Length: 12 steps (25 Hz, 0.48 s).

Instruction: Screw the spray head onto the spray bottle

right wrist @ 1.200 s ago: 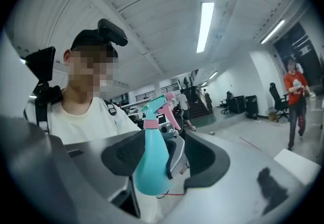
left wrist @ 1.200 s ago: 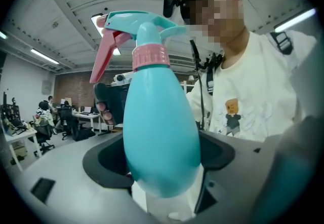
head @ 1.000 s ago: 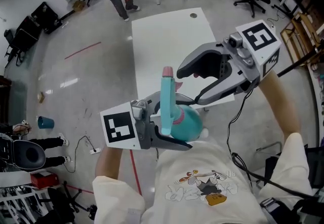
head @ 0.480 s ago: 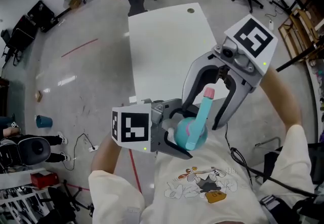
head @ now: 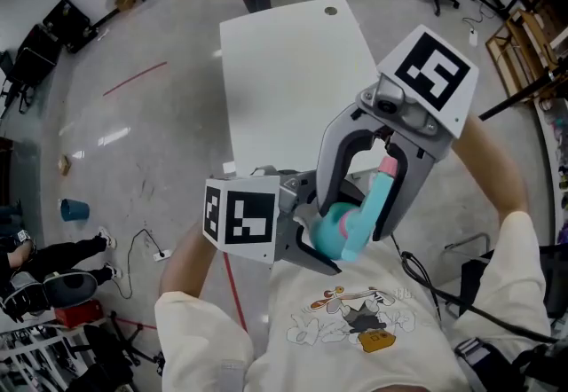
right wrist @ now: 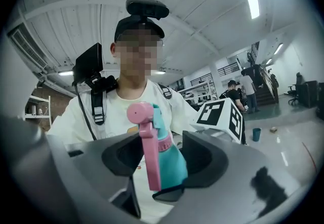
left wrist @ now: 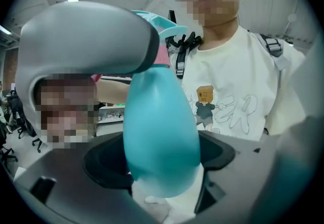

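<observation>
**A:** Left gripper (left wrist: 162,163) status?

**B:** Your left jaws are clamped on the belly of the teal spray bottle (head: 330,238). You hold it in the air at your chest, near the edge of the white table (head: 284,80).

**A:** And the right gripper (right wrist: 162,157)?

**B:** Your right jaws are spread and straddle the spray head (right wrist: 148,132) without squeezing it. The head sits on the bottle's neck with the pink trigger facing that gripper's camera. The bottle is tilted.
</observation>
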Tool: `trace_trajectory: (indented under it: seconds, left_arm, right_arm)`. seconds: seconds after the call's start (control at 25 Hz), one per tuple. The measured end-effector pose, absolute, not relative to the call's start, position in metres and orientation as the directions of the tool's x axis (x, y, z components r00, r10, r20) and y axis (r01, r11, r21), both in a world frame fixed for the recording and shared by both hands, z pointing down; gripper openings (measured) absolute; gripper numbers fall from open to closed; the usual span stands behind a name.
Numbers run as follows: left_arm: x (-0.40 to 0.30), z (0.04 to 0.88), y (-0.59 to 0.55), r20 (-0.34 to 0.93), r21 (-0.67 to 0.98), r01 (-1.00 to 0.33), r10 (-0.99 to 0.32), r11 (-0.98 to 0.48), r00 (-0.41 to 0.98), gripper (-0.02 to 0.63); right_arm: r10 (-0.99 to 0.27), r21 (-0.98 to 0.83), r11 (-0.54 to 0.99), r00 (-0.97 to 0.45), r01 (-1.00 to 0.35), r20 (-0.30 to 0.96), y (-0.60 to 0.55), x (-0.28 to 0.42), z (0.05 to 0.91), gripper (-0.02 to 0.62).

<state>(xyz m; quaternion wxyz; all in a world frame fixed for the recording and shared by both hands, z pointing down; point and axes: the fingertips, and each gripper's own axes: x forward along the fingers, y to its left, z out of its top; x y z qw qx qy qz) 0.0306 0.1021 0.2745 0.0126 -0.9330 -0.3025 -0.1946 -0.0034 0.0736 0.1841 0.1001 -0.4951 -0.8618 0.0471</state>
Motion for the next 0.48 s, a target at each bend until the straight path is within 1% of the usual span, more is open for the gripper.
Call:
trace_trajectory:
  seconds: [0.08, 0.16, 0.36, 0.48]
  left_arm:
    - [0.032, 0.274, 0.101, 0.378, 0.091, 0.569, 0.557, -0.817, 0.739, 0.407]
    - [0.033, 0.274, 0.100, 0.379, 0.090, 0.566, 0.554, -0.819, 0.742, 0.407]
    - [0.029, 0.277, 0.096, 0.365, 0.100, 0.536, 0.532, -0.838, 0.764, 0.407]
    - [0.027, 0.278, 0.084, 0.345, 0.117, 0.481, 0.490, -0.869, 0.801, 0.407]
  right_arm:
    - [0.871, -0.186, 0.491, -0.474, 0.851, 0.129, 0.075, -0.002, 0.184, 0.220]
    - [0.872, -0.185, 0.490, -0.476, 0.852, 0.119, 0.075, -0.002, 0.183, 0.153]
    - [0.844, -0.185, 0.537, -0.525, 0.823, 0.113, 0.072, -0.008, 0.185, 0.146]
    - [0.798, -0.179, 0.603, -0.590, 0.778, 0.122, 0.060, -0.014, 0.186, 0.141]
